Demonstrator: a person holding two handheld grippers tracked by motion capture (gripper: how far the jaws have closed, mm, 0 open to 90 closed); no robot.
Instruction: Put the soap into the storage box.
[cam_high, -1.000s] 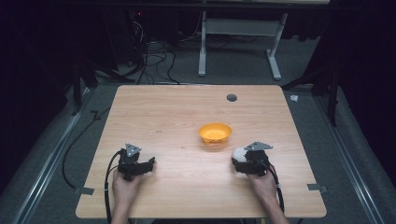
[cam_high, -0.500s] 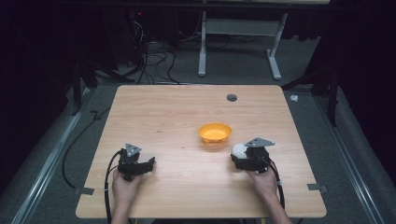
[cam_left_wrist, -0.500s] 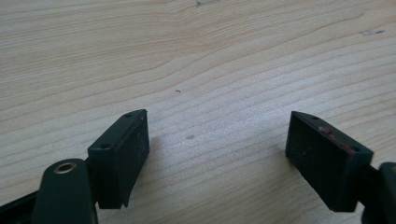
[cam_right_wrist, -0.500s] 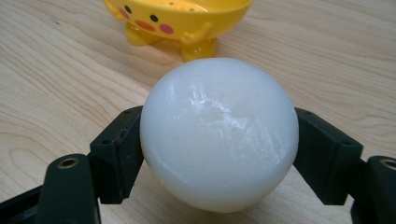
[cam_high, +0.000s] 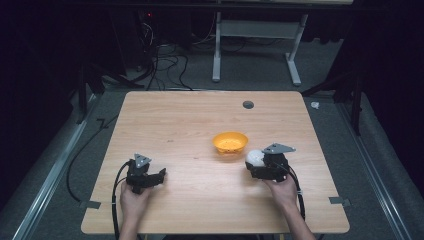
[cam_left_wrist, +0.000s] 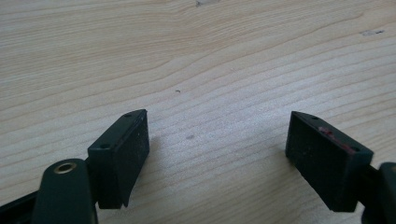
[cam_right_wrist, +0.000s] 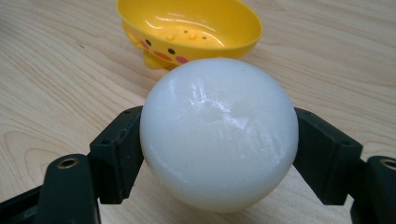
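1. Two black tools are showing, one in each of the person's hands; the left tool (cam_high: 161, 174) is resting low on the table with its jaws standing wide apart and nothing between them; the right tool (cam_high: 251, 161) is gripping one white ball (cam_high: 254, 158), its pads pressing on the ball's two sides.
2. One white ball and one yellow bowl (cam_high: 230, 142) are showing; the ball is sitting in the right tool just beside the bowl, toward the near right of the table, apart from the bowl's rim.
3. One pale wooden table (cam_high: 185, 120) with visible grain is standing on grey carpet in a dark room; cables (cam_high: 160, 60) are lying on the floor behind it.
4. The ball is looking smooth, glossy and round (cam_right_wrist: 218, 133); the bowl is looking like shiny plastic with a cartoon face on its side (cam_right_wrist: 189, 28).
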